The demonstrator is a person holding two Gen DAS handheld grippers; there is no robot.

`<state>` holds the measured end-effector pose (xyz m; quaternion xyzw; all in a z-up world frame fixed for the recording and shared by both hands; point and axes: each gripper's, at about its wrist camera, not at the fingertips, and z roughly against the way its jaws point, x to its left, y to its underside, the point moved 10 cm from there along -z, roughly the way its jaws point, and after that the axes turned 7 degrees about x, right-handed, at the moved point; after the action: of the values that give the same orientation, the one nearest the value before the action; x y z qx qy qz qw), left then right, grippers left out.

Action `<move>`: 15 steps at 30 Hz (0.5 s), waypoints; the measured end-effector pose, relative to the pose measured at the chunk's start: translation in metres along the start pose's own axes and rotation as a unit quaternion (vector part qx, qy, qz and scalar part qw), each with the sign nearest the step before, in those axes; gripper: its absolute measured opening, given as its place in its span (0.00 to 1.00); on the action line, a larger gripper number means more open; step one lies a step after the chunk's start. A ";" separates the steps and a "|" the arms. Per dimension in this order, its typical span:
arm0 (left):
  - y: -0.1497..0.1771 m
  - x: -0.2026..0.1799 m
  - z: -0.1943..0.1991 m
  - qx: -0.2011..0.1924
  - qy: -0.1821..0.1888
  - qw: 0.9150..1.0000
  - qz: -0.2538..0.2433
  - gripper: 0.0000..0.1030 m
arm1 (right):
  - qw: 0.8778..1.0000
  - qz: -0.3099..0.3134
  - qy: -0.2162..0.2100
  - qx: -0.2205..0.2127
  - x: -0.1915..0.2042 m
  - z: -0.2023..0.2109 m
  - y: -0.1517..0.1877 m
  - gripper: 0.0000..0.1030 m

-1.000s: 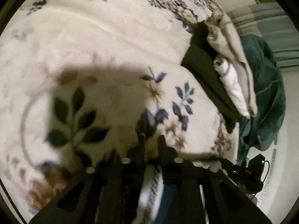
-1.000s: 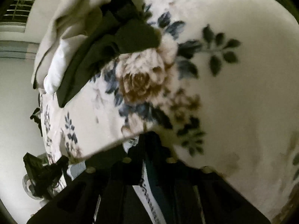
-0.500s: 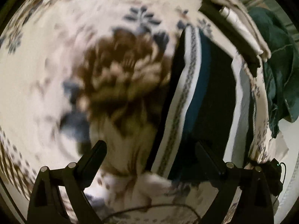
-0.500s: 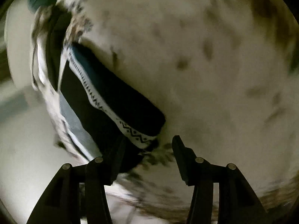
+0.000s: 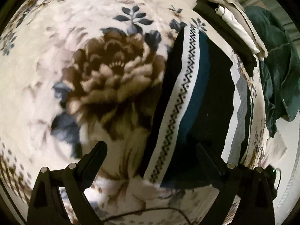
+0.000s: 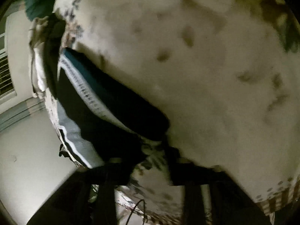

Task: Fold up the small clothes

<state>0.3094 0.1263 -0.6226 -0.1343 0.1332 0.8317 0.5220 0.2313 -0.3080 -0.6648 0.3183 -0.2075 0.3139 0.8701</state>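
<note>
A small folded garment (image 5: pixel 196 97), black and teal with a white zigzag-patterned band, lies flat on a floral blanket (image 5: pixel 105 78). My left gripper (image 5: pixel 151 153) is open and empty, its fingers spread just above the garment's near end. In the right wrist view the same garment (image 6: pixel 105 101) lies left of centre. My right gripper (image 6: pixel 151 161) is open and empty, close beside the garment's near corner; this view is blurred.
A stack of folded clothes (image 5: pixel 234 20), dark, white and beige, sits beyond the garment at the blanket's far edge. A dark green cloth (image 5: pixel 277 71) hangs off the bed's right side. A black device (image 5: pixel 271 170) with a cable is near the bed edge.
A second ago both grippers were shut on the garment's edge. Both have opened and let it go, and it now lies folded on the blanket. Both grippers have drawn back slightly.
</note>
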 end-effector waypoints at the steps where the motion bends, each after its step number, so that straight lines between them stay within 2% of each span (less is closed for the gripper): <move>1: -0.005 -0.001 -0.003 -0.001 0.010 1.000 0.001 0.94 | 1.000 0.007 -0.024 -0.001 0.002 0.002 0.003 0.64; 3: -0.015 -0.005 -0.010 -0.001 0.044 0.999 0.000 0.94 | 0.998 0.023 -0.062 0.016 0.007 -0.006 0.011 0.74; 6: -0.027 -0.015 -0.033 0.015 0.098 0.995 -0.006 0.94 | 0.991 0.037 -0.112 0.058 0.014 -0.042 0.017 0.75; 7: -0.031 -0.019 -0.038 0.020 0.110 0.994 -0.008 0.94 | 0.990 0.044 -0.117 0.061 0.016 -0.050 0.016 0.75; 8: -0.034 -0.020 -0.044 0.023 0.117 0.993 -0.008 0.94 | 0.989 0.051 -0.127 0.056 0.021 -0.057 0.014 0.78; 9: -0.038 -0.022 -0.049 0.024 0.128 0.991 -0.009 0.94 | 0.986 0.057 -0.148 0.048 0.028 -0.058 0.011 0.88; 10: -0.041 -0.022 -0.051 0.023 0.135 0.991 -0.011 0.94 | 0.984 0.056 -0.167 0.037 0.034 -0.058 0.010 0.92; 13: -0.050 -0.028 -0.053 0.020 0.156 0.987 -0.018 0.94 | 0.972 0.061 -0.227 0.029 0.059 -0.058 0.008 0.92; 15: -0.053 -0.030 -0.055 0.020 0.162 0.986 -0.023 0.95 | 0.969 0.058 -0.240 0.031 0.073 -0.070 0.005 0.92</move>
<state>0.3744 0.1042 -0.6668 -0.2601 0.2291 0.7840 0.5150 0.2916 -0.2265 -0.6710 0.3984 -0.4184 0.2851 0.7648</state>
